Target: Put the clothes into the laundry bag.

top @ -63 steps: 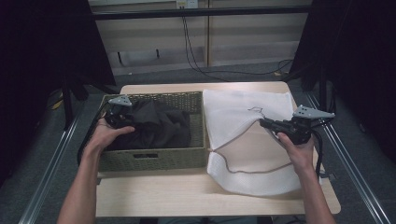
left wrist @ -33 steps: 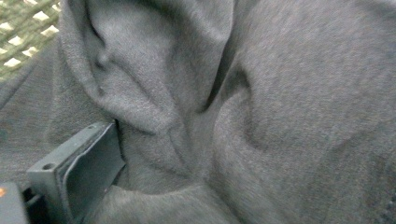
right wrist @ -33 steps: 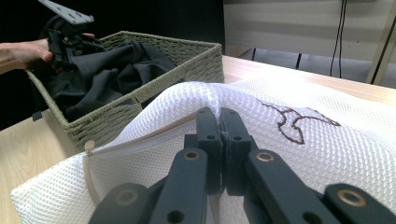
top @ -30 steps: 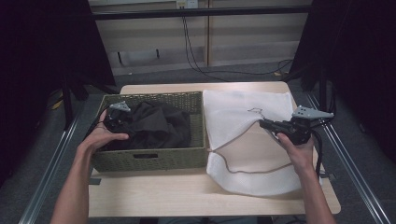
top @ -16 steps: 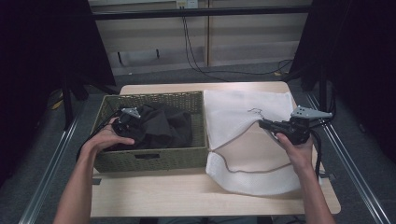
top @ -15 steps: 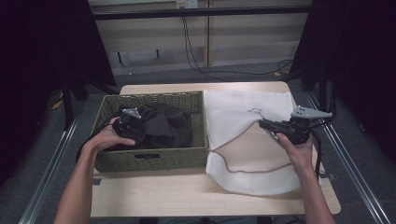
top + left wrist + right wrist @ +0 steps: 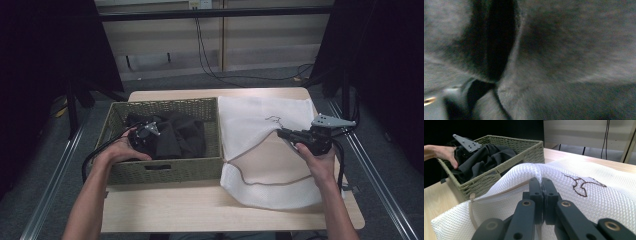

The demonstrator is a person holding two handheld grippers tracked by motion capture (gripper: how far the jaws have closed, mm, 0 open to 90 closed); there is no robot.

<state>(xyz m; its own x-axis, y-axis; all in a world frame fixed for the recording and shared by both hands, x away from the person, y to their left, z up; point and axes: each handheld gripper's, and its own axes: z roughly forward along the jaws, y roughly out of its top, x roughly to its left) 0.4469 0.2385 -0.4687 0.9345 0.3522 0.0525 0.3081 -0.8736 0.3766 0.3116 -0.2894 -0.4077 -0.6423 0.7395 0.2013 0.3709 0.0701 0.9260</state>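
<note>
The light wooden worktop (image 7: 200, 210) carries everything. The white mesh laundry bag (image 7: 260, 125) lies under the right hand-held gripper (image 7: 286, 134), whose jaws are clamped together on a raised fold of the mesh. The green woven rectangular basket (image 7: 165, 170) surrounds the left hand-held gripper (image 7: 150, 131), which is pushed into the black crumpled cloth (image 7: 185, 140); its jaws have just been closing slightly, and whether they press the cloth cannot be told.

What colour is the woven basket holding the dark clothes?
Olive green wicker; the basket shows best in the right gripper view.
</note>
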